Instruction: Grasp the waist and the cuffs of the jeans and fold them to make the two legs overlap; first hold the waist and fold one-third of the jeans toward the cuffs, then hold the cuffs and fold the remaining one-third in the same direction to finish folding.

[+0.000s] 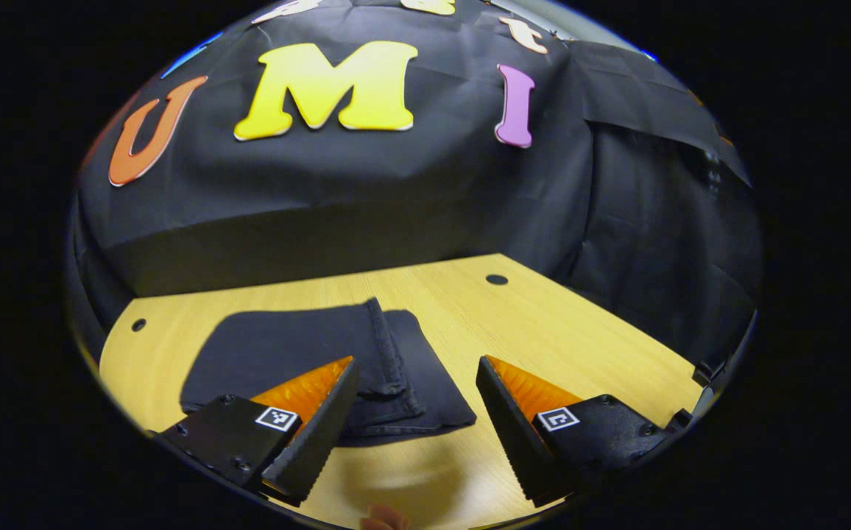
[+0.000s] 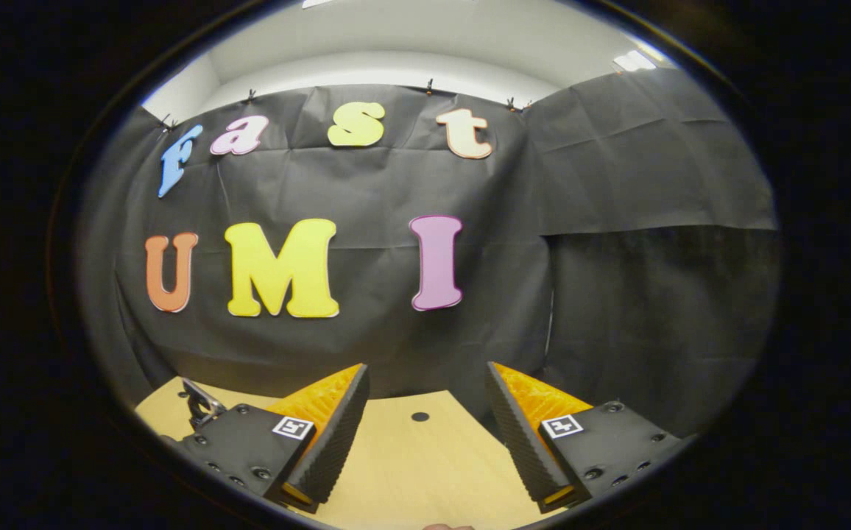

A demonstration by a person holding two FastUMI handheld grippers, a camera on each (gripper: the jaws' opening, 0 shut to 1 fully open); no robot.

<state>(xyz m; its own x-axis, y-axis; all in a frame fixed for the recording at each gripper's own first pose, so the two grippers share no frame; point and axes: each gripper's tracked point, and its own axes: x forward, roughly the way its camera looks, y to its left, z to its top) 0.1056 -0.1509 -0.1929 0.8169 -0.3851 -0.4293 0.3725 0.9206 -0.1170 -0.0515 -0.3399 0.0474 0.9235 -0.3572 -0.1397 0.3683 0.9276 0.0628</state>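
Both grippers are standing with fingers spread apart and nothing between them. In the left gripper view, the left gripper point(image 1: 417, 368) is hovering above the wooden table point(image 1: 565, 331), its two orange-faced fingers point(image 1: 315, 386) framing the near edge of the jeans point(image 1: 308, 361). The jeans are lying flat on the table as a compact dark bundle, already folded, with a stitched seam edge running from the far side toward the camera and a lower layer showing just to the right of it. The bundle is sitting ahead of the left gripper and slightly toward its left finger; that finger is overlapping the bundle's near left part in the picture, while the right finger is over bare wood, apart from the cloth. Whether the left finger is touching the fabric cannot be told. A fingertip point(image 1: 385, 519) of the person is showing at the bottom edge.

In the right gripper view, the right gripper point(image 2: 425, 383) is pointing toward the booth's wall, with bare tabletop point(image 2: 425, 456) lying between and beyond its fingers.
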